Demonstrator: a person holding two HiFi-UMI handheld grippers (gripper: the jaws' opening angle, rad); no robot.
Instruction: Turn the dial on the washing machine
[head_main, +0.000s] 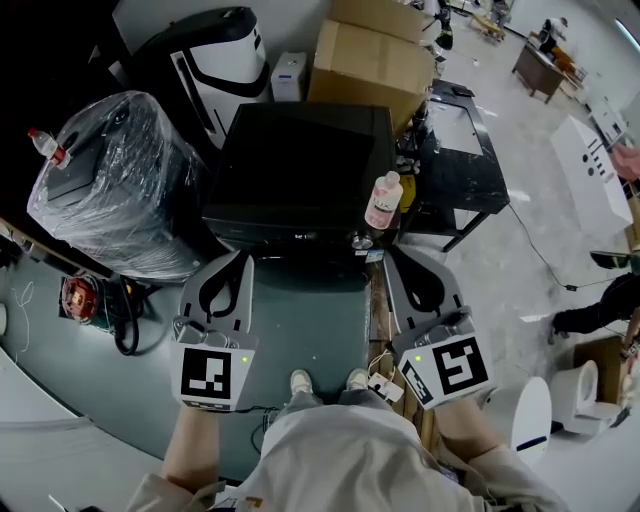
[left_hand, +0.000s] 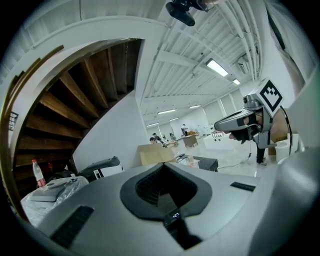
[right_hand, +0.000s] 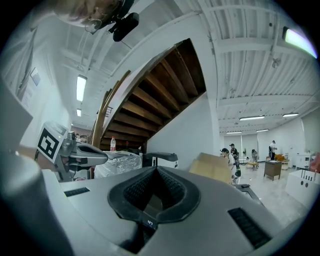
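Two closed, empty grippers, left gripper (head_main: 237, 260), right gripper (head_main: 396, 252), jaws together, touching nothing

The black machine (head_main: 300, 165) shows only its top, and the marks along its front edge are too small to tell. Shiny plastic wrap (head_main: 110, 185) hides the thing inside it. The person's 2 arms (head_main: 195, 452) are cut off at the bottom edge. The far-off people (right_hand: 234, 157) are tiny.

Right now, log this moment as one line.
left gripper: jaws shut, empty | right gripper: jaws shut, empty | both: level, side by side, facing washing machine | pink bottle: on machine's right edge
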